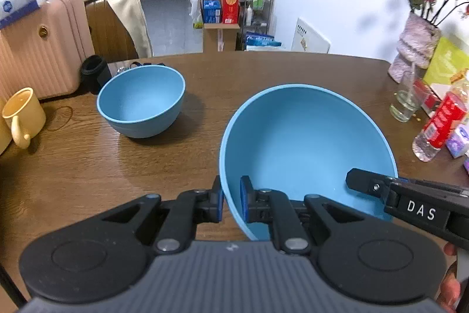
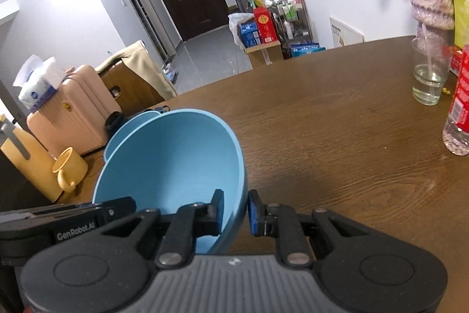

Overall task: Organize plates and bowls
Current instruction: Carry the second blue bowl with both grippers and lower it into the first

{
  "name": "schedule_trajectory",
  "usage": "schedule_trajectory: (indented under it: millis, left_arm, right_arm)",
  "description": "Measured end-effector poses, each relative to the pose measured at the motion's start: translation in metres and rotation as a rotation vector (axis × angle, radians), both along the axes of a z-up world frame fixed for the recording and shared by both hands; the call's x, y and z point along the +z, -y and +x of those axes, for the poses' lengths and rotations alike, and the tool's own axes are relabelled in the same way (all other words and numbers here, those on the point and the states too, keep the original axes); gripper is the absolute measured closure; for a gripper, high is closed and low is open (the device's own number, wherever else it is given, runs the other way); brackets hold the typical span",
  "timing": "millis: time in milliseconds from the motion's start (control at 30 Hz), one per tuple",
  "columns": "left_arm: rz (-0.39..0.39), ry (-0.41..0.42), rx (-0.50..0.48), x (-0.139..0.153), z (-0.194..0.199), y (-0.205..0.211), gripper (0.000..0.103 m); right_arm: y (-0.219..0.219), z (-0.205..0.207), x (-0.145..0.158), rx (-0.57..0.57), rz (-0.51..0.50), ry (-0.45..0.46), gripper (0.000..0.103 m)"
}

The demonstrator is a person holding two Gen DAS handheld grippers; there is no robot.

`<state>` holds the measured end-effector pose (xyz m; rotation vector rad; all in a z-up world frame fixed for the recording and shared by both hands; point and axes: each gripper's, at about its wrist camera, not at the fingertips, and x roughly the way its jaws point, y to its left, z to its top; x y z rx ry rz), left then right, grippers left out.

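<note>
Blue bowl (image 1: 304, 143) hangs tilted over the wooden table (image 1: 263, 69), pinched at its rim from two sides. On its near left edge the left gripper (image 1: 231, 198) clamps the wall, one pad outside and one inside. On the opposite edge the right gripper (image 2: 236, 213) is closed on the rim likewise. A second blue bowl (image 1: 140, 101) sits upright on the table farther left, near a yellow mug (image 1: 23, 116).
</note>
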<state>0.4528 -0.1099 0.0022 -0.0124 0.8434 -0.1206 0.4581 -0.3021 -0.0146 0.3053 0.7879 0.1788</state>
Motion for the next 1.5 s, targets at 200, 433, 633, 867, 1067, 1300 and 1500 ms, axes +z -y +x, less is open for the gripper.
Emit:
schedule_trajectory:
  millis: [200,433,633,867,1067,1300,1500]
  left_arm:
    - [-0.009,0.034,-0.001,0.016,-0.042,-0.004,0.09]
    - [-0.022,0.053,0.008,0.025,-0.09,-0.007,0.09]
    - [-0.015,0.078,0.0,0.029,-0.123,-0.01,0.09]
    - [-0.012,0.08,-0.016,0.026,-0.15,-0.013,0.089]
    - [-0.013,0.073,-0.02,0.019,-0.165,-0.016,0.09]
    - [-0.01,0.065,-0.024,0.013,-0.181,-0.017,0.09]
    - [-0.013,0.045,-0.026,0.007,-0.188,-0.018,0.09]
  right_arm:
    - [-0.004,-0.042,0.02,0.017,-0.022,0.041,0.086]
    - [-0.011,-0.086,0.036,0.047,-0.051,0.063,0.086]
    - [-0.015,-0.119,0.041,0.071,-0.081,0.08,0.086]
    - [-0.021,-0.146,0.038,0.085,-0.092,0.081,0.086]
    - [-0.025,-0.163,0.035,0.088,-0.099,0.078,0.086]
    - [-0.028,-0.179,0.03,0.09,-0.104,0.072,0.086]
    - [-0.03,-0.186,0.025,0.091,-0.117,0.064,0.086]
